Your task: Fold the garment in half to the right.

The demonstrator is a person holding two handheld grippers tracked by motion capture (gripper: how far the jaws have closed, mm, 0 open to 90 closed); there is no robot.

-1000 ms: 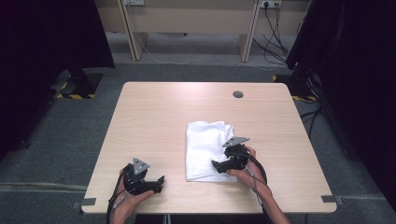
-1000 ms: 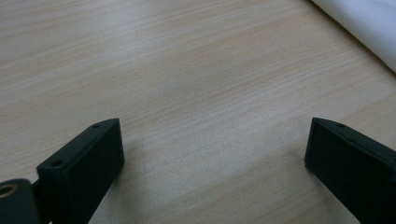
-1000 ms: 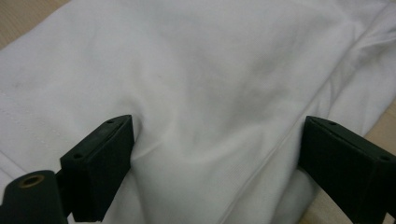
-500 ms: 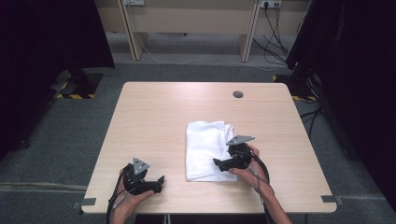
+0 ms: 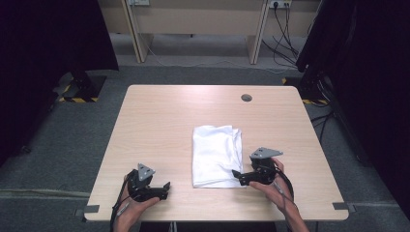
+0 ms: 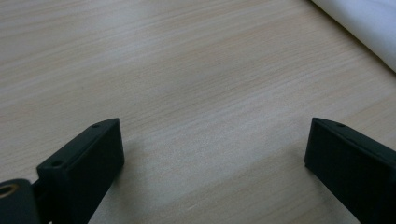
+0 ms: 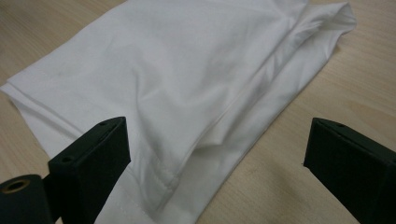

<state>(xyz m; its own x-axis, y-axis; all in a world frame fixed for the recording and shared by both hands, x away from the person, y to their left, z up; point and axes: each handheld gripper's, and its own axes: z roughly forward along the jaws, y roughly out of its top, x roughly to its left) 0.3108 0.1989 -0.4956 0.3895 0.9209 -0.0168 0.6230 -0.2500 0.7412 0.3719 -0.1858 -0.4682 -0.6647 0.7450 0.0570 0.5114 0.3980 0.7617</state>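
Here, wait: Presently the right tongs (image 5: pixel 235 173) stand wide open and empty, jaws spread at the near right corner of the folded white garment (image 5: pixel 216 155), one jaw over its hemmed edge. Left tongs (image 5: pixel 166 185), equally wide and empty, rest on bare worktop (image 5: pixel 164 121) near the front edge, apart from the cloth. Judged from its neat rectangular lie, folding appears largely done; a final fold or tidying may remain. Fabric: thin, smooth knit with stitched hems, layered edges; worktop: pale wood-grain laminate.

The gripper (image 7: pixel 215 154) has its jaws spread wide over a folded white cloth (image 7: pixel 187 79). The cloth lies on a wooden table (image 7: pixel 299 182).
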